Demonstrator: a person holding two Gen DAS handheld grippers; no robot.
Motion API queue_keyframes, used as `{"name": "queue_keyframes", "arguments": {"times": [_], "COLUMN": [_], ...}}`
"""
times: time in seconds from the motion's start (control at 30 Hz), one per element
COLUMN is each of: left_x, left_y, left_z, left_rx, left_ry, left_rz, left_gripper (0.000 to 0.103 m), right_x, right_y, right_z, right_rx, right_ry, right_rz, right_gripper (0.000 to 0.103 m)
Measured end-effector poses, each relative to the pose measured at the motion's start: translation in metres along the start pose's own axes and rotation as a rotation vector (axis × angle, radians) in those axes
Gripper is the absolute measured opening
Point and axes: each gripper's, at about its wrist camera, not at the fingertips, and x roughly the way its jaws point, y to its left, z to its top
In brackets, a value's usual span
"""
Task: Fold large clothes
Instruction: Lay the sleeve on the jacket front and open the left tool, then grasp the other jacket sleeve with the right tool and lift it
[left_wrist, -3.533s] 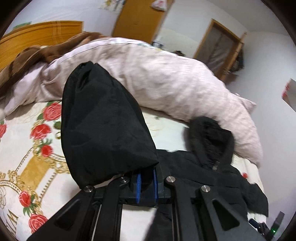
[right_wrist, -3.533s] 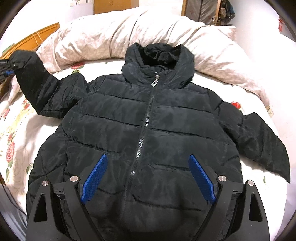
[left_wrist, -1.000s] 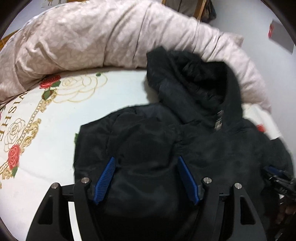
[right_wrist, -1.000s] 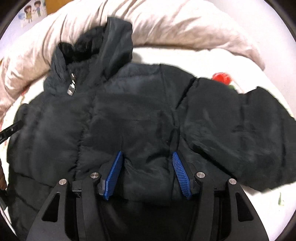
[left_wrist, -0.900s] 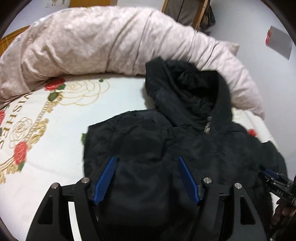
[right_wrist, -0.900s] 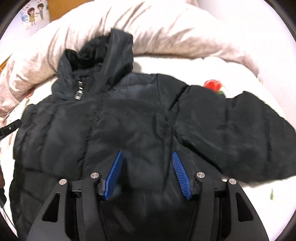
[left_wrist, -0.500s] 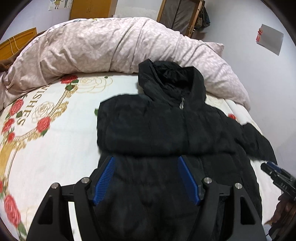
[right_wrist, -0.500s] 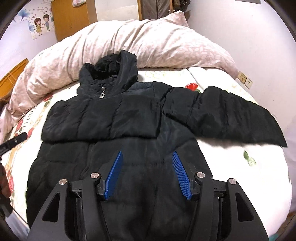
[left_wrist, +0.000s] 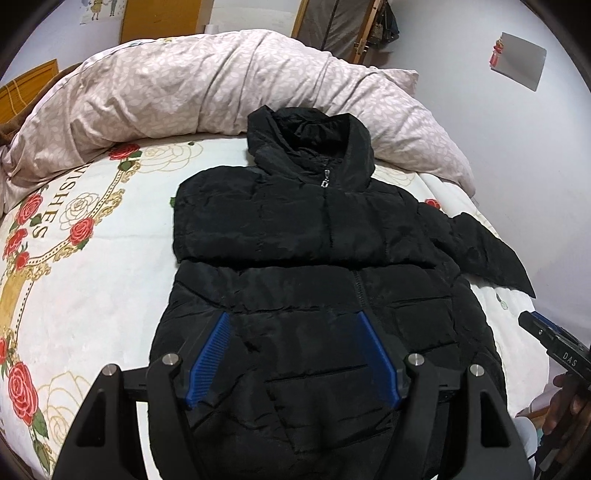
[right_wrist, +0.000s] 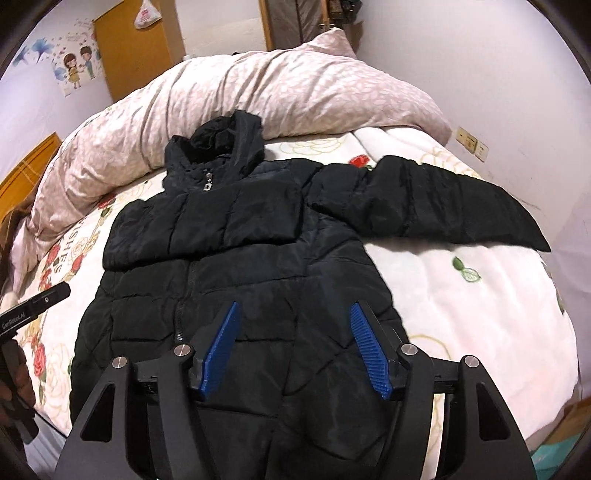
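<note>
A black hooded puffer jacket (left_wrist: 317, 280) lies face up on the bed, also in the right wrist view (right_wrist: 236, 258). Its left sleeve (left_wrist: 258, 229) is folded across the chest. Its right sleeve (right_wrist: 424, 199) lies stretched out to the right on the sheet. My left gripper (left_wrist: 293, 332) is open and empty, above the jacket's lower front. My right gripper (right_wrist: 293, 325) is open and empty, above the jacket's lower right side; its tip also shows at the right edge of the left wrist view (left_wrist: 546, 332).
The bed has a white sheet with red roses (left_wrist: 74, 236). A pink quilt (left_wrist: 207, 88) is piled behind the hood. A wooden headboard (right_wrist: 26, 162) is at the far left. The wall with a socket (right_wrist: 472, 144) is close on the right.
Both grippers have pulled back and up from the jacket, open. The left sleeve, held up 3.5 s ago, now lies folded across the chest.
</note>
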Motion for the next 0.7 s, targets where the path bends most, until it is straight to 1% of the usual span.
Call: {"name": "queue_keyframes", "arguments": {"times": [0.2,0.27,0.33,0.43,0.53,0.7], "left_x": [0.021,0.033,0.046,0.067,0.089,0.13], "left_y": [-0.017,-0.021,-0.026,-0.032,-0.035,-0.035], "left_z": [0.013,0.019,0.027,0.037,0.048,0.064], "left_rx": [0.04,0.054,0.061,0.078,0.086,0.107], "left_ry": [0.002,0.003,0.004,0.002,0.0,0.005], "left_rz": [-0.006,-0.007,-0.008,-0.005,-0.004,0.018], "left_gripper": [0.072,0.072,0.072,0.072,0.072,0.072], "right_x": [0.015,0.023,0.033,0.048,0.065,0.099], "right_y": [-0.034,-0.052,-0.072,-0.105,-0.141,-0.203], "right_z": [0.008,0.014,0.021,0.029,0.037,0.044], "right_rx": [0.068,0.097,0.135,0.206,0.277,0.407], "right_ry": [0.01,0.01,0.01,0.01,0.008,0.017], "right_rz": [-0.021,-0.039,-0.051,-0.079,-0.124,-0.18], "right_gripper": [0.064,0.065,0.069,0.069,0.069,0.069]}}
